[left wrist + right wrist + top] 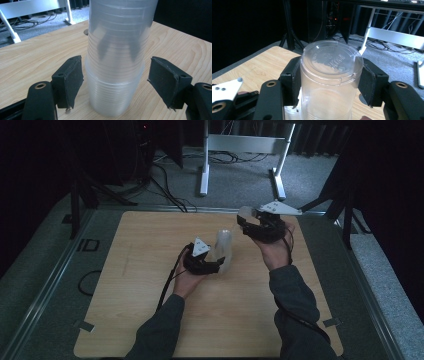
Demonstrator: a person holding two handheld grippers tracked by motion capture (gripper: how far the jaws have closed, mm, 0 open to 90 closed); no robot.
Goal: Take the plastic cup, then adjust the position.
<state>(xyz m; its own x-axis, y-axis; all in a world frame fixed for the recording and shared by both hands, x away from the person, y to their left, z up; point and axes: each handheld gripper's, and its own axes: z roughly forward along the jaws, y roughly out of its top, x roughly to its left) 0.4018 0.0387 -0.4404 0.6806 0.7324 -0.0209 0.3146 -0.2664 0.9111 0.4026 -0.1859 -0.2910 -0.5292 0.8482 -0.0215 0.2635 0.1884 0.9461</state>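
Scene: we look down on a light wooden table top (pixel 150 320); a person's forearms enter from six o'clock.
Left gripper: the black two-jaw left gripper (pixel 219 265) sits left of centre, at the foot of a tall stack of clear ribbed plastic cups (pixel 117 62). Its pads (pixel 71 80) stand a little apart from the stack on both sides, touching nothing.
Stack: upside down, bases up, standing near the table's centre, at three o'clock from the left hand.
Right gripper: the black two-jaw right gripper (pixel 329 82) is raised toward one o'clock, clamped on one clear plastic cup (pixel 330 75), its base away from the hand.
Contents: we see nothing inside any cup.
Doing it well: we judge we should steady the stack before the next cup is pulled, and squeeze the thin wall gently.
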